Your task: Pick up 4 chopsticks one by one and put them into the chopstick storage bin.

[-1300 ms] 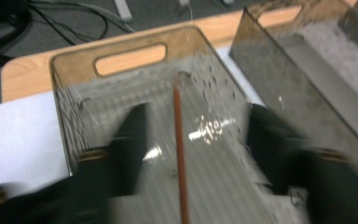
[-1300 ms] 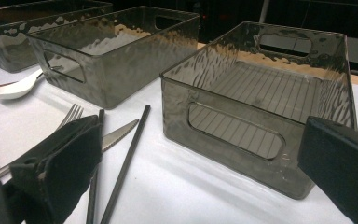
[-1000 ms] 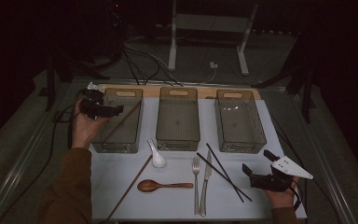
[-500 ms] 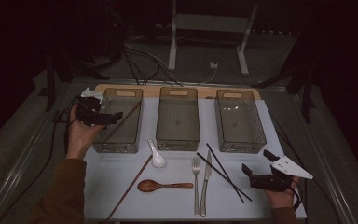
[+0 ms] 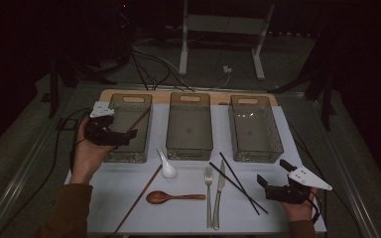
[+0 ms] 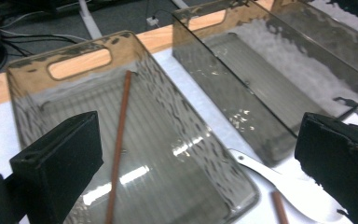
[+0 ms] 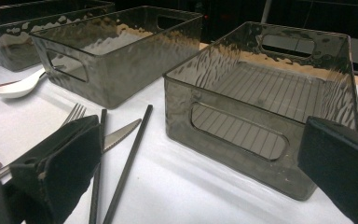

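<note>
Dim tabletop [image 5: 129, 198]: my left gripper [image 5: 110, 134], jaws just opened and empty, has drawn left off the far-left bin [image 5: 144, 99], one brown chopstick [image 6: 120, 140] lying inside; its mate [image 5: 138, 198] waits near; my right gripper [image 5: 283, 191] idles open.

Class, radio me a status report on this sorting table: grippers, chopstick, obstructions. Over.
Left gripper open above the left bin, jaws just opened. Brown chopstick lies inside it. Right gripper open beside the black chopsticks. Nothing blocking.

Smoky grey translucent bins [image 5: 189, 126] with ribbed floors, reddish-brown chopstick [image 6: 119, 140], white ceramic spoon [image 5: 167, 165], brown wooden spoon [image 5: 171, 197], silver fork [image 5: 209, 193], black chopsticks [image 5: 238, 182], white mat [image 5: 178, 215], black gripper jaws.
</note>
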### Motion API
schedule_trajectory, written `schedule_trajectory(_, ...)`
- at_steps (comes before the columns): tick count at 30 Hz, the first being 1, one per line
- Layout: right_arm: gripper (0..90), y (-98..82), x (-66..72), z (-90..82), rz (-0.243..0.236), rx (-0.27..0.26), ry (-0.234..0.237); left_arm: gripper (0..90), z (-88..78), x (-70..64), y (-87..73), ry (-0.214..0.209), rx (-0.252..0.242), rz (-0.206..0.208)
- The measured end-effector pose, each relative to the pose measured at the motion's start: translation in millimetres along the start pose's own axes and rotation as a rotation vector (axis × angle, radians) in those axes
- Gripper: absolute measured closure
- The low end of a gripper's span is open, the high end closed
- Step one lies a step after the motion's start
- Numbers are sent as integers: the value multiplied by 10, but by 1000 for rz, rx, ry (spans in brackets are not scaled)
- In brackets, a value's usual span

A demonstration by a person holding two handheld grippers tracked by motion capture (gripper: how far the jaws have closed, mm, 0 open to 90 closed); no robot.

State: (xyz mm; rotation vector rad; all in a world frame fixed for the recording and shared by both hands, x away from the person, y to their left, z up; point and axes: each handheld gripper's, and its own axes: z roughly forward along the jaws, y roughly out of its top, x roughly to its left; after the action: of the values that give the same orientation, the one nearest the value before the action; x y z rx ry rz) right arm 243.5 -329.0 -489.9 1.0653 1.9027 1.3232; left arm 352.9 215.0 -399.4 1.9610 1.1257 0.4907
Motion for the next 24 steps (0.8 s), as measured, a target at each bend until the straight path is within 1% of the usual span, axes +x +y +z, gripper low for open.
schedule_trajectory(1,0,-1,0,2,-1,1,1,19,-8,-20,-9,2,2,1)
schedule_trajectory(3,0,-2,-2,4,0,3,4,19,-15,-60,-28,-9,9,-9)
schedule_trajectory(4,0,-2,-1,3,0,3,5,19,-18,-85,-40,-8,10,-6)
schedule_trajectory(6,0,-2,0,3,1,3,6,19,-29,-136,-64,-21,9,5)
schedule_trajectory(7,0,-1,0,2,1,2,7,20,-36,-162,-77,-27,8,4)
schedule_trajectory(10,0,1,1,0,1,3,4,19,-59,-239,-123,-27,15,15)
schedule_trajectory(13,0,3,6,0,1,3,3,20,-70,-305,-191,-22,27,26)
schedule_trajectory(17,0,6,5,2,2,2,3,20,-61,-397,-303,-28,48,41)
schedule_trajectory(22,0,12,13,8,2,3,5,21,-56,-508,-412,-28,54,54)
schedule_trajectory(24,0,13,16,12,0,3,7,22,-53,-547,-448,-36,58,56)
